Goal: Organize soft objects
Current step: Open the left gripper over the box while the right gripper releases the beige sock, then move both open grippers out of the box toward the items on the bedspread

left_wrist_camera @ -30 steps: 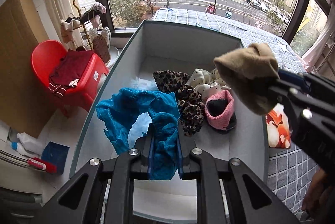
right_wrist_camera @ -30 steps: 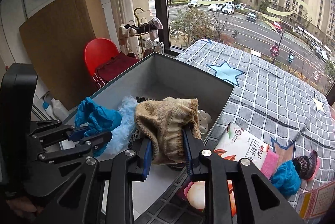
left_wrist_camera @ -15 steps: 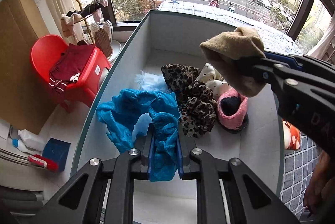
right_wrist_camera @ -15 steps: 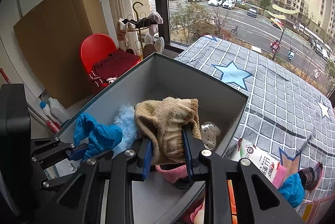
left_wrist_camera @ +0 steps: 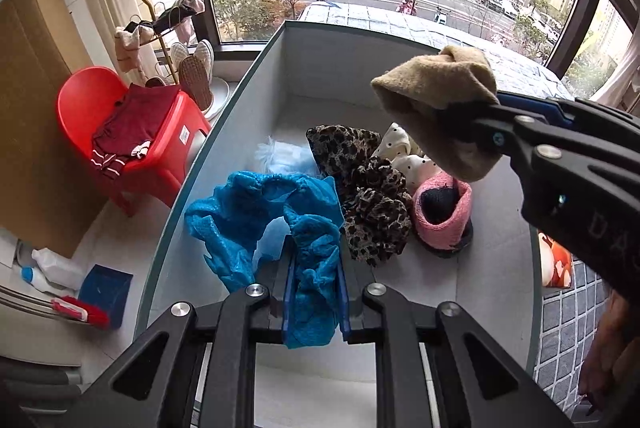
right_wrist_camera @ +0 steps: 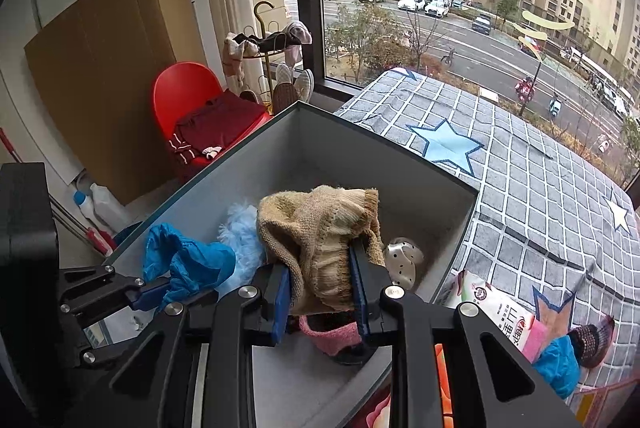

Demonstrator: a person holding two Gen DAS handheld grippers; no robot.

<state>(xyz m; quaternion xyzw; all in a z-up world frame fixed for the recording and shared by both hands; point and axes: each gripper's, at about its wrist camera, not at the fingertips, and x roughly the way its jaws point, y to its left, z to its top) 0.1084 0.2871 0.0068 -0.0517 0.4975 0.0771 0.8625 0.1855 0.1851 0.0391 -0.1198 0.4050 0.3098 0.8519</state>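
A grey box [left_wrist_camera: 256, 76] [right_wrist_camera: 440, 184] holds soft items: a leopard-print cloth [left_wrist_camera: 372, 196], a white dotted piece [left_wrist_camera: 404, 152], a pink knit piece [left_wrist_camera: 444, 216] and a pale blue fluffy piece [left_wrist_camera: 284, 158]. My left gripper [left_wrist_camera: 314, 292] is shut on a blue cloth [left_wrist_camera: 260, 216] over the box's near left part; it also shows in the right wrist view [right_wrist_camera: 188, 264]. My right gripper [right_wrist_camera: 320, 292] is shut on a tan knit sock [right_wrist_camera: 320, 224] above the box; that sock hangs over the pink piece in the left wrist view [left_wrist_camera: 440, 104].
The box stands on a grey checked bedspread with stars [right_wrist_camera: 520, 156]. A snack bag [right_wrist_camera: 496, 312], a pink item, a blue cloth [right_wrist_camera: 556, 364] and a dark knit sock [right_wrist_camera: 592, 340] lie on it at the right. A red chair with clothes [left_wrist_camera: 120, 132] stands left.
My right gripper has carried the tan sock leftward and further over the box. My left gripper has held the blue cloth nearly still.
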